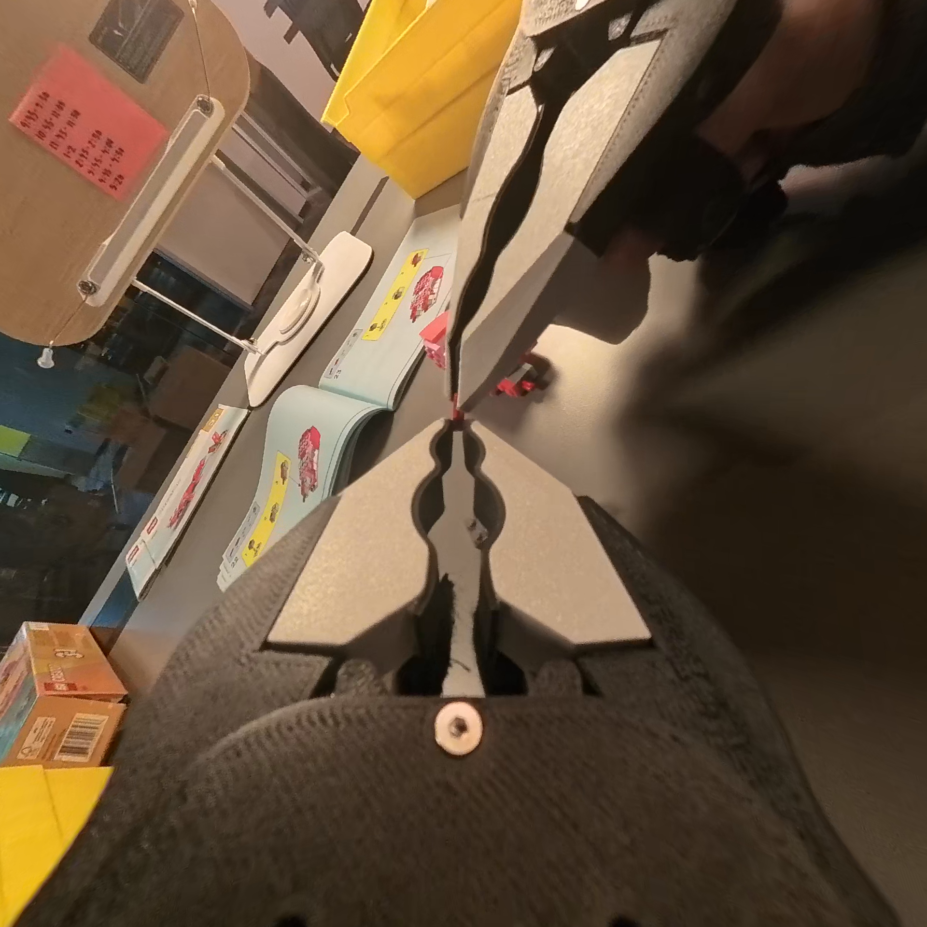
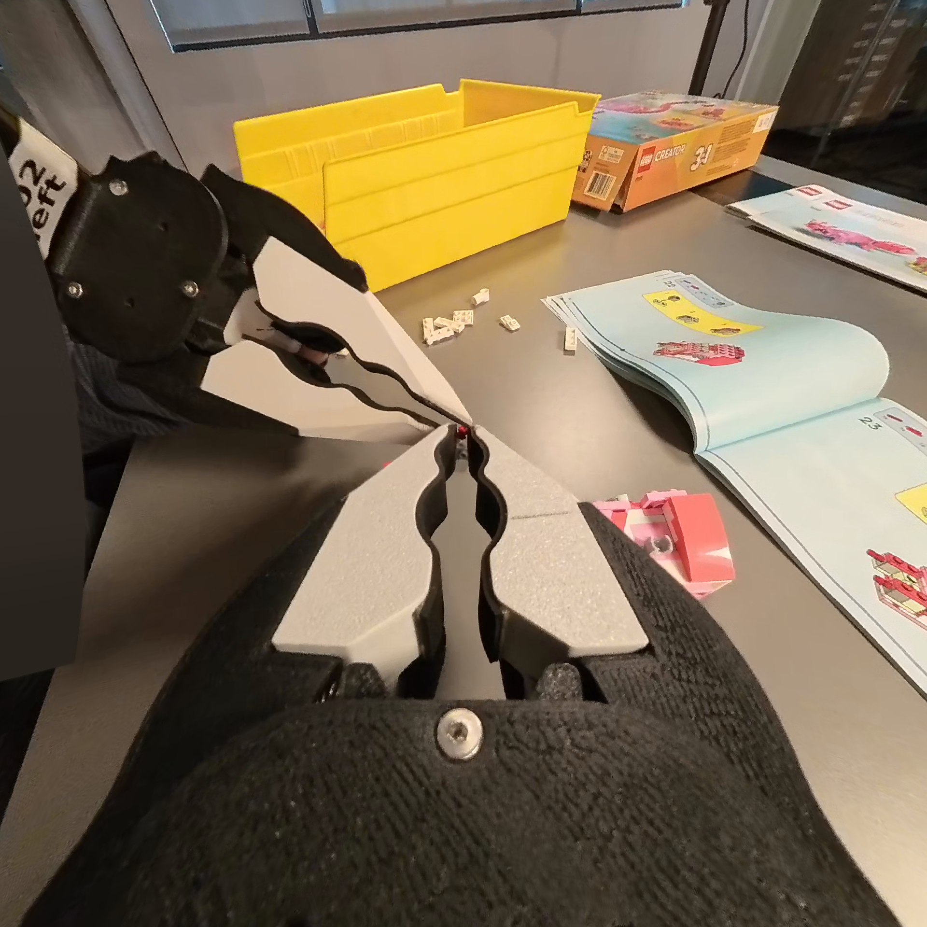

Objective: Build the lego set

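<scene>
Left fingers: the left gripper [image 1: 457, 423] has its fingers nearly together, the tips pinching a small red brick piece [image 1: 457, 414]; in the right wrist view the same gripper [image 2: 464, 420] comes in from the left, its tips meeting at a narrow point.
Right fingers: the right gripper [image 2: 462, 432] is closed at the tips on the small red piece [image 2: 462, 430], with a grey bit visible just behind it in the gap between the fingers; in the left wrist view it [image 1: 455, 396] comes down from above.
Meeting point: the two grippers' tips touch the same red piece, tip to tip, held above the grey desk [image 2: 552, 401].
Near the tips: a cluster of red and grey bricks [image 1: 524, 378] lies on the desk just beyond the right gripper.
Pink model: a pink and red brick build [image 2: 672, 536] sits on the desk just right of the right gripper.
Booklet: an open light-blue instruction booklet [image 2: 782, 391] lies to the right, with more booklets [image 2: 842, 230] farther back.
White bricks: a few small white pieces [image 2: 449, 318] lie scattered in front of the yellow bin [image 2: 416, 190].
Box: an orange toy box [image 2: 672, 150] stands beside the bin.
</scene>
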A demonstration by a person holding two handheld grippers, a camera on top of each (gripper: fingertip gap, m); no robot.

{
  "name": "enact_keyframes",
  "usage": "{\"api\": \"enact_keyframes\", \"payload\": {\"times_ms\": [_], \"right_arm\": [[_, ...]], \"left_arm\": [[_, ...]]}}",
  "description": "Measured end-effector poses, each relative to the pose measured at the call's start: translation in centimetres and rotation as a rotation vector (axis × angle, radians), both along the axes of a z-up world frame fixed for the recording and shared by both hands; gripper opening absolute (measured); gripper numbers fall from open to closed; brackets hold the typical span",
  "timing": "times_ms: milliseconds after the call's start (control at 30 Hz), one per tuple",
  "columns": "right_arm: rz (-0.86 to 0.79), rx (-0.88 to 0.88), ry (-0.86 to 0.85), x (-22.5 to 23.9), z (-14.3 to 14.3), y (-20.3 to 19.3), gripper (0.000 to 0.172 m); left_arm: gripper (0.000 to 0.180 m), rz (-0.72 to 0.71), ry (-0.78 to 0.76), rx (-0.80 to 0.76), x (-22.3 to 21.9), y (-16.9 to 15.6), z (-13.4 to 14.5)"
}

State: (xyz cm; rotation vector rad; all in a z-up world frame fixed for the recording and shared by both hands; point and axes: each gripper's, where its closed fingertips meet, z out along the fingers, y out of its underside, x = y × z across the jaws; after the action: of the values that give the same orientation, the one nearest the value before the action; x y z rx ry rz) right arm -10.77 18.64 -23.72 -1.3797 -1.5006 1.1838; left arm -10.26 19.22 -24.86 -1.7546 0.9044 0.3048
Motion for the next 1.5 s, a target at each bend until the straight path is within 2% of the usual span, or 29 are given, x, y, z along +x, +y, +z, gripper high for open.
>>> {"api": "enact_keyframes", "payload": {"times_ms": [67,133,200,300,433,667,767,867,967,1100,1300,1500], "right_arm": [[-0.044,0.025,-0.032,0.1,-0.5,0.9,0.002],[-0.083,0.071,-0.026,0.3,-0.4,1.7,0.001],[-0.113,0.075,0.009,0.4,0.3,2.2,0.001],[-0.176,0.086,0.061,0.8,1.3,3.3,0.002],[-0.218,0.087,0.084,1.1,1.6,4.0,0.002],[-0.089,0.018,0.078,0.9,1.5,2.1,0.001],[0.014,0.012,0.071,1.1,1.1,0.7,0.002],[0.092,-0.022,0.066,1.3,1.0,-0.4,0.002],[0.112,-0.028,0.061,1.3,0.9,-0.8,0.002],[0.11,-0.011,0.037,1.2,0.6,-0.9,0.002],[0.118,0.119,-0.177,1.9,-2.8,-0.7,0.002],[0.134,0.175,-0.366,2.9,-5.7,-0.9,0.002]], "left_arm": [[0.005,-0.031,-0.053,-0.008,0.5,-0.2,0.2],[0.028,-0.135,-0.171,-0.054,1.8,-1.3,0.7],[0.039,-0.192,-0.255,-0.13,1.9,-2.3,0.8],[0.048,-0.195,-0.281,-0.305,0.6,-3.5,-1.2],[0.042,-0.152,-0.218,-0.459,-1.4,-4.3,-4.1],[0.028,-0.219,-0.277,-0.549,-0.7,-4.7,-4.2],[0.028,-0.205,-0.219,-0.598,-1.2,-4.6,-4.8],[0.031,-0.23,-0.238,-0.6,-0.9,-4.6,-4.3],[0.036,-0.25,-0.273,-0.653,-0.6,-4.8,-4.5],[0.033,-0.261,-0.275,-0.66,-0.6,-4.7,-4.8],[0.029,-0.278,-0.282,-0.65,-0.2,-4.7,-4.9],[0.029,-0.288,-0.284,-0.637,-0.1,-4.7,-4.9]]}}
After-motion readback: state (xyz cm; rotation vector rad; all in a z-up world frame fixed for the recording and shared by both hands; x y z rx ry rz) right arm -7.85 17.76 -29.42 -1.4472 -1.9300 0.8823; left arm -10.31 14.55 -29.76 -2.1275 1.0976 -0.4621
